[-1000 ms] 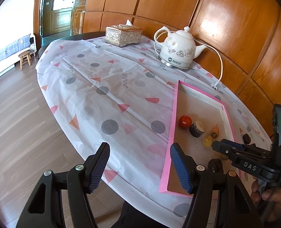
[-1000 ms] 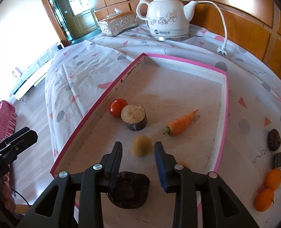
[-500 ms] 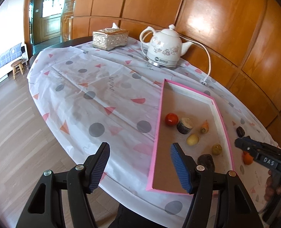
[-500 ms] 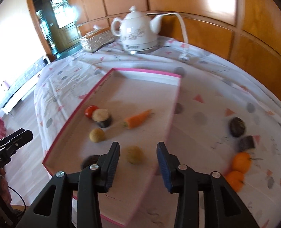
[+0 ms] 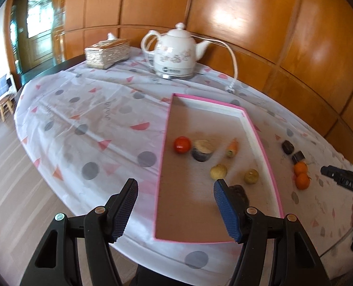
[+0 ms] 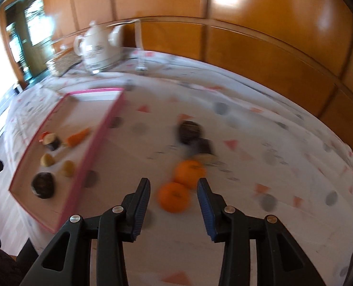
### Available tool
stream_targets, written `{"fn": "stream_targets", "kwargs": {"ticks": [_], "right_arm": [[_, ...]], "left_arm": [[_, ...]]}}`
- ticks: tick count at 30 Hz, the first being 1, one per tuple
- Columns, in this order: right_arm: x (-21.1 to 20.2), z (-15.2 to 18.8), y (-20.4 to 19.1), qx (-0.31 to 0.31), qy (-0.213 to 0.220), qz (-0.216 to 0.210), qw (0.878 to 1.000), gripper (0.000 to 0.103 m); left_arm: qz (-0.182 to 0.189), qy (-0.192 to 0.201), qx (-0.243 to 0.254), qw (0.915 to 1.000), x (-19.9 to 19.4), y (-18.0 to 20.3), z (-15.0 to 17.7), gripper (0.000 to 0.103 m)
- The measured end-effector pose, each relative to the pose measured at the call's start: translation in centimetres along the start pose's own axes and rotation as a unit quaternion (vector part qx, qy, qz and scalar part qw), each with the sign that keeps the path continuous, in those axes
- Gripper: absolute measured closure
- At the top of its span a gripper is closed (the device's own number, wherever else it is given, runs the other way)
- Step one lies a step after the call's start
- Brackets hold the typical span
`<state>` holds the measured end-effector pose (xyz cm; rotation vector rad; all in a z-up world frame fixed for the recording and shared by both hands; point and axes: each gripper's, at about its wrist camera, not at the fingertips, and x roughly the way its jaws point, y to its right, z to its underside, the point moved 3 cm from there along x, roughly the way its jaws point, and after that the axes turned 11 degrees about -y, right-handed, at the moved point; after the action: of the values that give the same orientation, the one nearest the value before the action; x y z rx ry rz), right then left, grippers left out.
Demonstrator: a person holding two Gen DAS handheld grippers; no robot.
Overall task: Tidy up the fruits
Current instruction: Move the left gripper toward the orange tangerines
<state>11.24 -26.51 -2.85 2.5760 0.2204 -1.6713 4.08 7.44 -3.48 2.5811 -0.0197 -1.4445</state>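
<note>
A pink-rimmed tray [image 5: 264,152] [image 6: 97,133] on the table holds a red tomato [image 5: 182,144], a cut dark piece [image 5: 202,150], a small carrot [image 5: 233,147], two yellowish fruits [image 5: 218,171] and a dark lump [image 6: 43,185]. Two oranges [image 6: 174,196] [image 5: 301,180] and two dark pieces [image 6: 188,131] lie on the cloth right of the tray. My right gripper [image 6: 173,201] is open, with the near orange just ahead between its jaws. My left gripper [image 5: 175,207] is open and empty over the tray's near left edge.
A white kettle [image 5: 176,53] with its cord [image 5: 233,64] and a tissue box [image 5: 107,53] stand at the back of the table. The spotted cloth [image 5: 81,119] covers the oval table; the wooden wall is close behind.
My right gripper has swung from over the tray to the right, out to the two oranges on the cloth. My left gripper has turned a little right toward the tray.
</note>
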Motion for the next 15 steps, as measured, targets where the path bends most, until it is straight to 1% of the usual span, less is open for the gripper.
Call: {"fn": "stream_targets", "kwargs": {"ticks": [8,13,15], "right_arm": [[-1.2,1.6,6.0,0.073,0.005,0.019,0.997,0.062],[-2.0,2.6,8.8,0.096,0.004,0.041,0.995,0.062],[-2.3,2.8,9.9,0.102,0.004,0.051,0.993,0.062]], "left_arm": [[0.013,-0.009,0.065,0.9977,0.9,4.3,-0.6,0.036],[0.024,-0.014,0.107,0.9938,1.4,7.2,-0.9,0.036],[0.029,-0.017,0.13,0.991,1.7,8.6,-1.0,0.036]]}}
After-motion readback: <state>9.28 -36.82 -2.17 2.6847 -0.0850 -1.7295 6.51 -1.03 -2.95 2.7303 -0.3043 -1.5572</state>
